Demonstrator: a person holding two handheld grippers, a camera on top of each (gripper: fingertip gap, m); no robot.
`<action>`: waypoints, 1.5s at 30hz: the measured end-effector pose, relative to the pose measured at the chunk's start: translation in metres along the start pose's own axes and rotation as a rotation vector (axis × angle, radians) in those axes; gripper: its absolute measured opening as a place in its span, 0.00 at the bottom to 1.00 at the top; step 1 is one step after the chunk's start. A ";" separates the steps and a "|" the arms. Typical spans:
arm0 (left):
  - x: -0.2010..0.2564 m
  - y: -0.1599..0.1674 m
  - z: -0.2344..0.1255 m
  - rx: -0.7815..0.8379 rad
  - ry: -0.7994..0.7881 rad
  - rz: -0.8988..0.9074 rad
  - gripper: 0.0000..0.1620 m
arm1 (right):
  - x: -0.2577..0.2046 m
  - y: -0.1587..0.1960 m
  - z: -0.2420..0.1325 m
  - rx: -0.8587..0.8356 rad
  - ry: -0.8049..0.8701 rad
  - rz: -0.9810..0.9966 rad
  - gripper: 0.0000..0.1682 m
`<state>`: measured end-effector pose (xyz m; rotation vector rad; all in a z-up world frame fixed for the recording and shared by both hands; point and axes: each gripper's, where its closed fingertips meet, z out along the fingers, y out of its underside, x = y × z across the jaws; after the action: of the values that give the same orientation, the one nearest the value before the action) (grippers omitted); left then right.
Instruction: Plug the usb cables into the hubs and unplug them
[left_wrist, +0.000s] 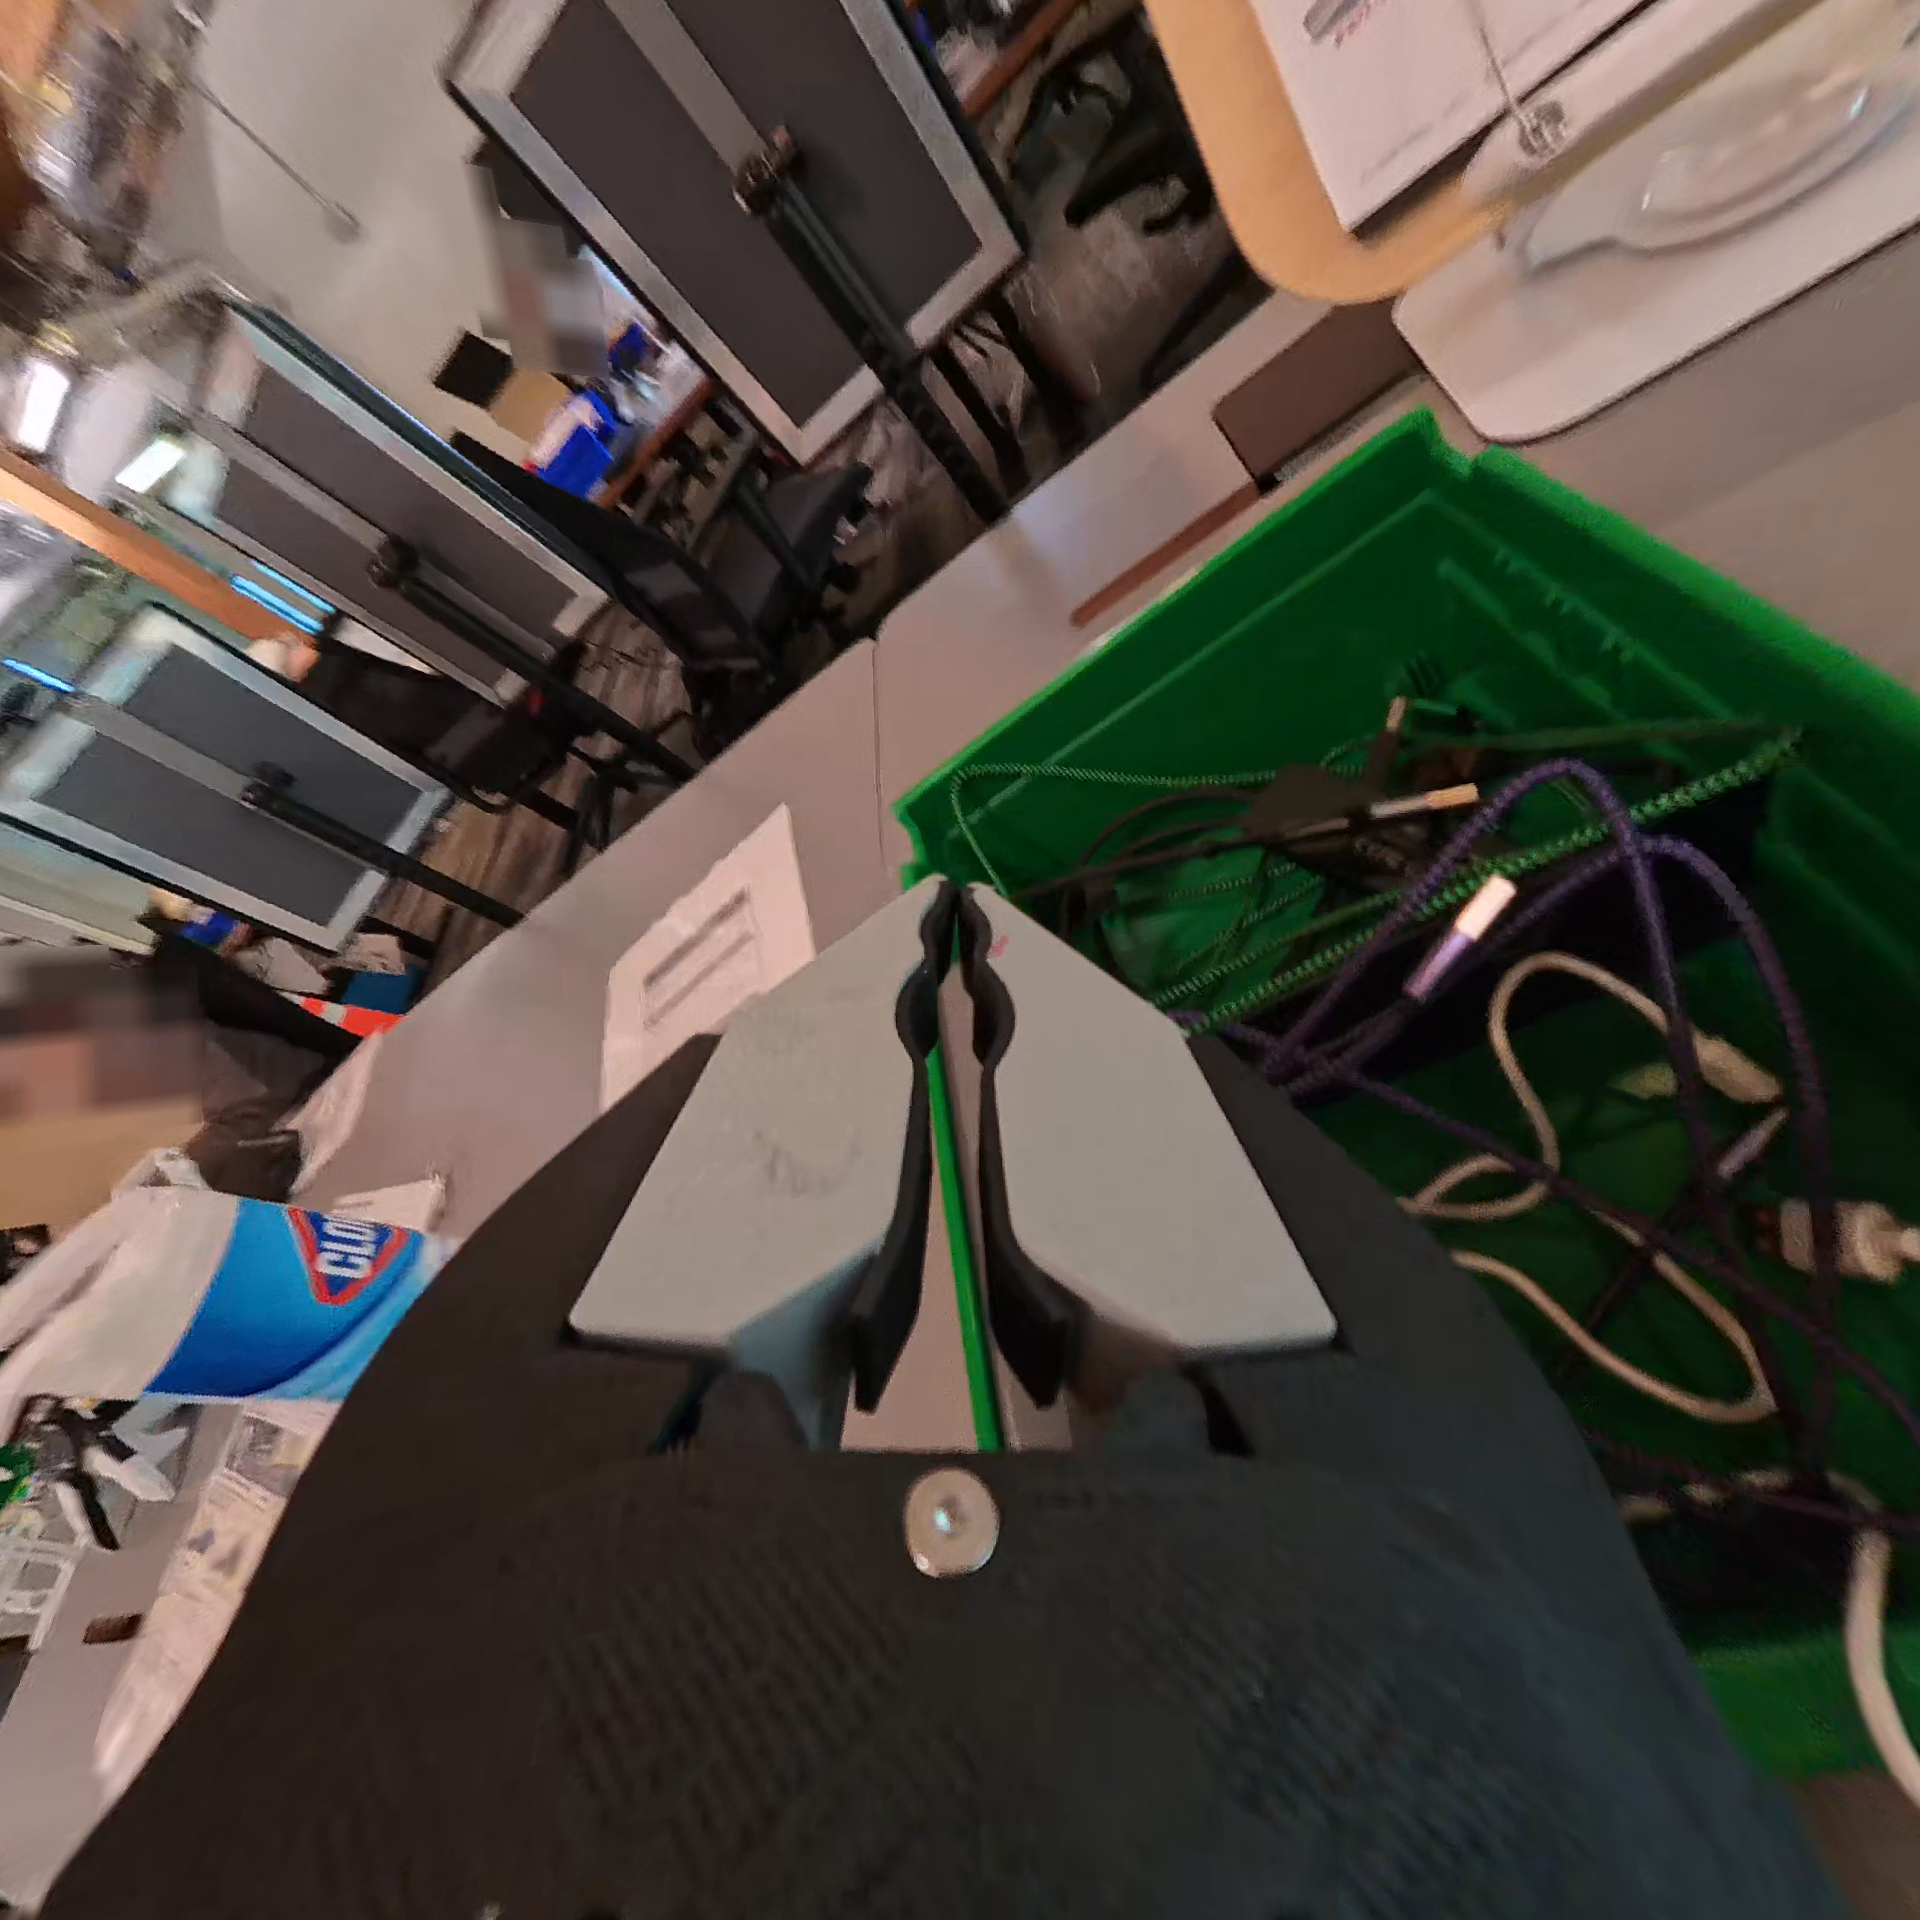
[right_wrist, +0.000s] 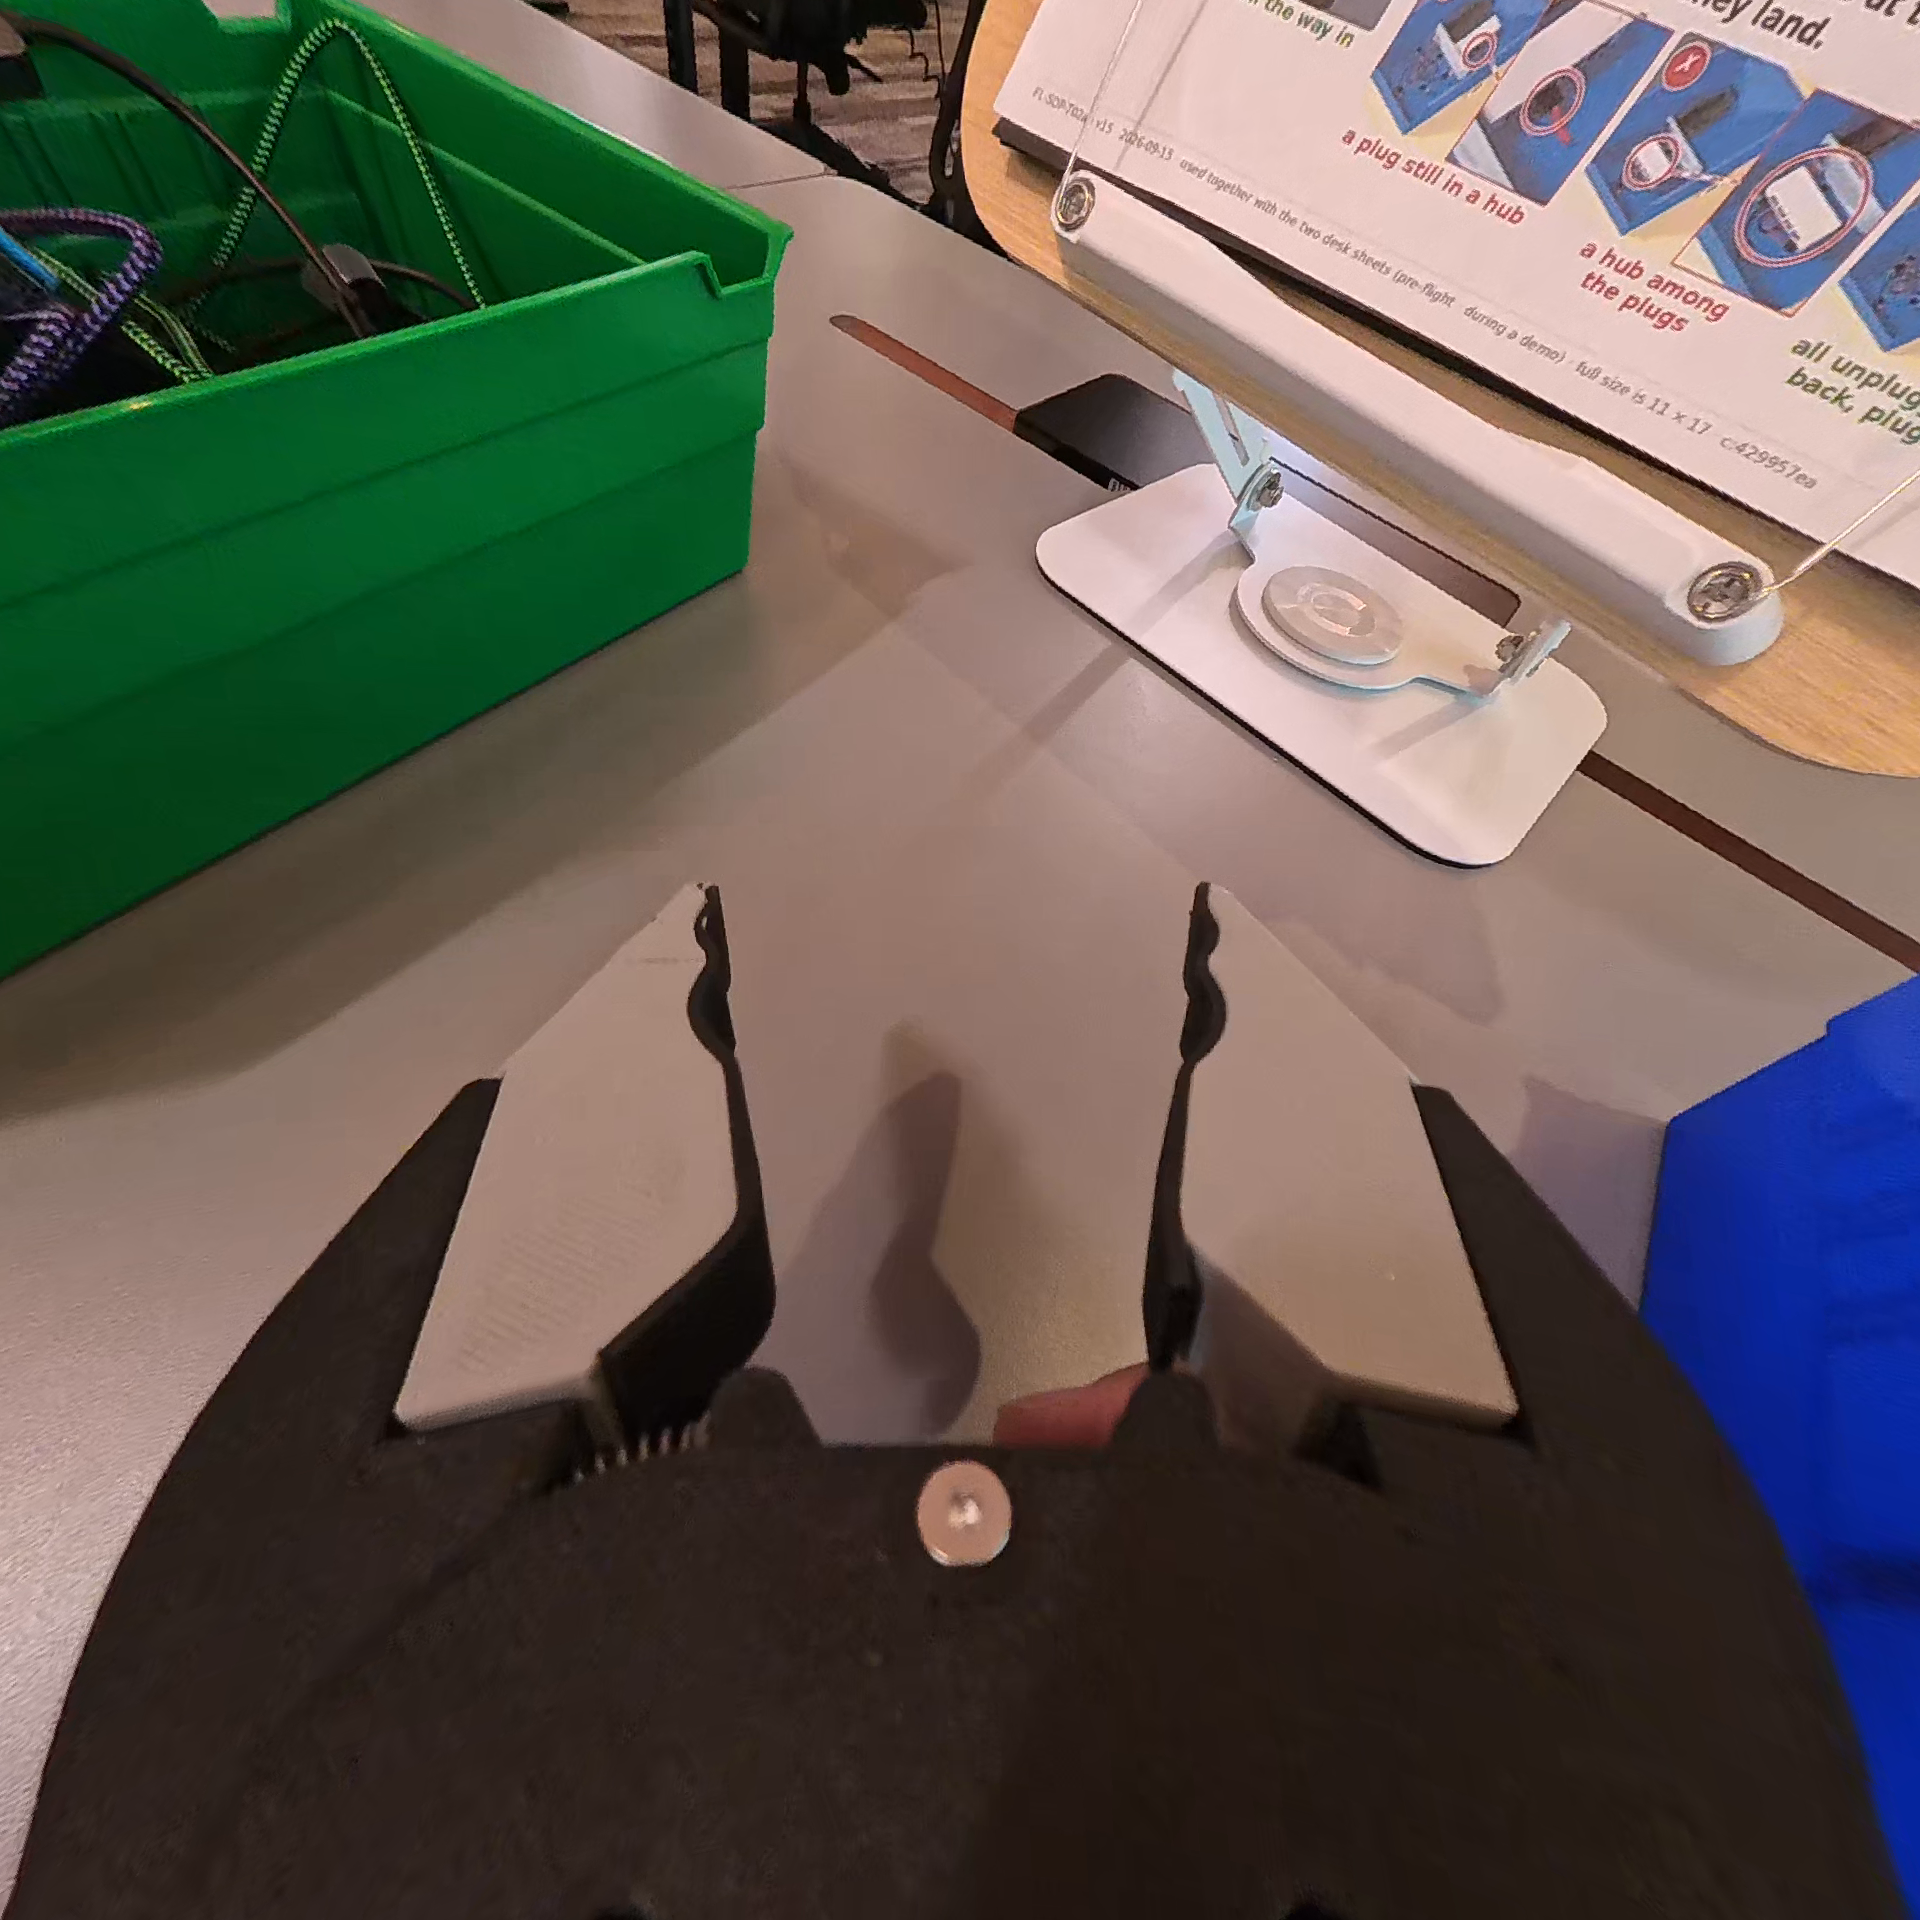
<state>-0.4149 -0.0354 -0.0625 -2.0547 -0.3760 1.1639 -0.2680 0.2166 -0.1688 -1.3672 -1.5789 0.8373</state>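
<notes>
Left gripper: fingers pressed together on nothing, tilted above the near corner of the green bin; I judge I am carrying it across, not yet picking.
Right gripper: spread wide and empty, low over bare bench, probably ready to take a plug.
USB cables: all loose in the green bin, a tangle of purple, green-braided, white and black leads, plugs lying free.
Hubs: I cannot pick one out for certain; a blue bin at my right edge may hold them.
Instruction stand: propped beyond the right gripper, facing me for reference.
Progress: nothing plugged that I can see.
</notes>
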 end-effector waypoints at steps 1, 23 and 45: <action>0.004 0.006 0.000 -0.025 0.047 -0.021 0.00 | 0.000 0.000 0.000 -0.002 -0.001 -0.001 0.52; -0.006 0.080 0.016 -0.382 -0.124 0.628 0.05 | -0.004 -0.001 -0.003 0.005 -0.018 0.010 0.51; 0.162 -0.104 -0.005 0.213 0.324 0.185 0.04 | -0.061 -0.092 -0.094 0.555 -0.454 0.007 0.49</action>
<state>-0.3124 0.1256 -0.0859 -2.0732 0.0931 0.9082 -0.2174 0.1365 -0.0594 -0.8157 -1.4992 1.5347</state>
